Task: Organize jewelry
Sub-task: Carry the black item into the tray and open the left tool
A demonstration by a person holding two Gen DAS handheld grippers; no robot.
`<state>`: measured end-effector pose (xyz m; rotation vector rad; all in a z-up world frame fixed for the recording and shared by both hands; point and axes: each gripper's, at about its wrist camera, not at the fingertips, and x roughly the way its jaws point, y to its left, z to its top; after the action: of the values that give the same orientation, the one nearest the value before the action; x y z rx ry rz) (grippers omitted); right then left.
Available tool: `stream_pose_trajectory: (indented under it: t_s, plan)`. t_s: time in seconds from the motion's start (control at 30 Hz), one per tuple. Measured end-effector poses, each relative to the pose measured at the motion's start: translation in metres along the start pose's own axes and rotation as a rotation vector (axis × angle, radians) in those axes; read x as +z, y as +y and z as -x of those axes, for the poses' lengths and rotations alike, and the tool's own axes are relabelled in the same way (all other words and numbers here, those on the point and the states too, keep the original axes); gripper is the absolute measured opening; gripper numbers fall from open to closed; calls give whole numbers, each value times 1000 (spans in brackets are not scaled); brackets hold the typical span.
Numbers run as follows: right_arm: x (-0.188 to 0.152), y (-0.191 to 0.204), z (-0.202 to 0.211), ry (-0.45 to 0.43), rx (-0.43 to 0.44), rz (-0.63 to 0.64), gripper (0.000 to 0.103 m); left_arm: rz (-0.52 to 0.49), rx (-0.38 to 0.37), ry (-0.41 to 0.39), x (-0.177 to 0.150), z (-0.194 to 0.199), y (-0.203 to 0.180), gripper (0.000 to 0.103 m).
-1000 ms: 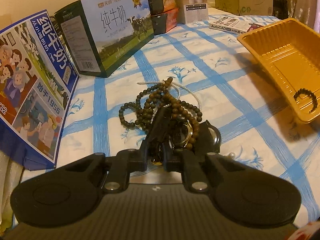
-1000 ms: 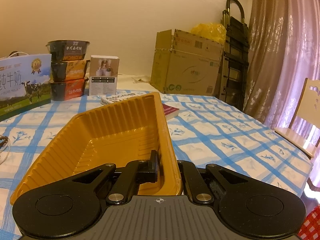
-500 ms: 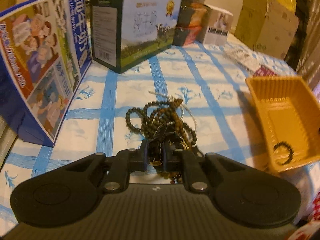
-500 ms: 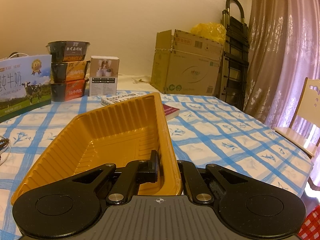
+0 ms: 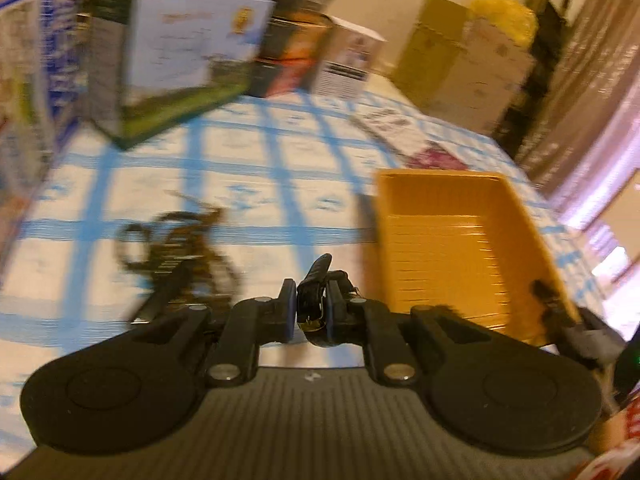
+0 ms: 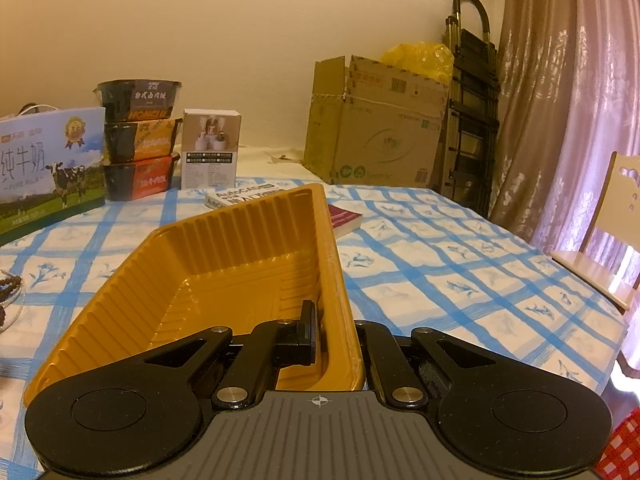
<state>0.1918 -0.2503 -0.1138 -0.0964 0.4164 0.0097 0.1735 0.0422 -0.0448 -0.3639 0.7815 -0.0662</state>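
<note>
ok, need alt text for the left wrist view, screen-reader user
Blurred fisheye view along the left gripper, whose jaws are closed on a black watch strap with a gold clasp. Ahead on a blue-checked tablecloth sit an orange plastic tray to the right and a tangle of dark bead bracelets to the left. Cartons and boxes stand behind.

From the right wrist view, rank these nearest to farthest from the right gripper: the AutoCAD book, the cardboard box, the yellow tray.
1. yellow tray: clamped by its right wall in the right gripper.
2. AutoCAD book: on the tablecloth just past the tray's far end.
3. cardboard box: beyond the table's far edge, against the wall, right of centre.
</note>
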Motion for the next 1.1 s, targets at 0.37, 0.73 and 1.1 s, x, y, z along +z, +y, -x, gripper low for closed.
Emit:
stream_pose_trajectory:
  t_s: [0.37,0.73,1.1]
  plan:
    - [3,2,0,19,4,-19,5,-80,-99,32,-10,-65,-96,13]
    - [2,-1,-1,31,12,-49,3,-181,-94,-29,-38,-89,-123,13]
    - [0,-1,-2,47,8,-53,3,-199,-99,-56,-29,-75,-119,26]
